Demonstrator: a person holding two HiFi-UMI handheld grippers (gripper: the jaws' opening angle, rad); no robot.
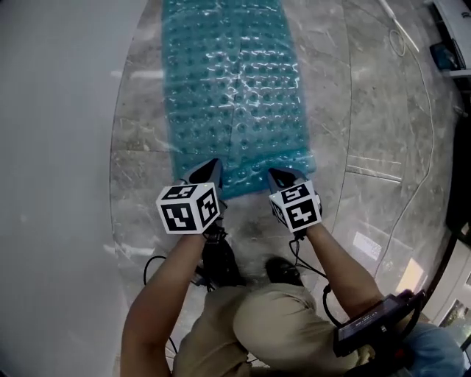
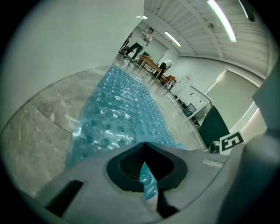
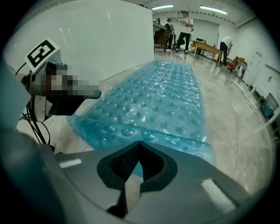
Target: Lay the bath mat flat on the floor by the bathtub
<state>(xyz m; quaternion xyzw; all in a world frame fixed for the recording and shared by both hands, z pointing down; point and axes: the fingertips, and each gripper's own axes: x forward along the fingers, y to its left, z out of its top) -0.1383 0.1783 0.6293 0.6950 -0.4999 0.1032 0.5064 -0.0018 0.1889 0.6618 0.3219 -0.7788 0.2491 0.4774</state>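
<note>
Nearest, the left tongs [image 1: 208,171] and right tongs [image 1: 284,177] are both clamped tight on the near edge of the blue bath mat [image 1: 235,88], one at each corner. Beyond them the mat stretches along the marble floor [image 1: 368,132], beside the white bathtub [image 1: 59,110].

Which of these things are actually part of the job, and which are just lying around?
Part of the job: bath mat, left gripper and right gripper both clamped on its near edge, floor, bathtub.
Just lying about: white cable, black cables, distant tables.
</note>
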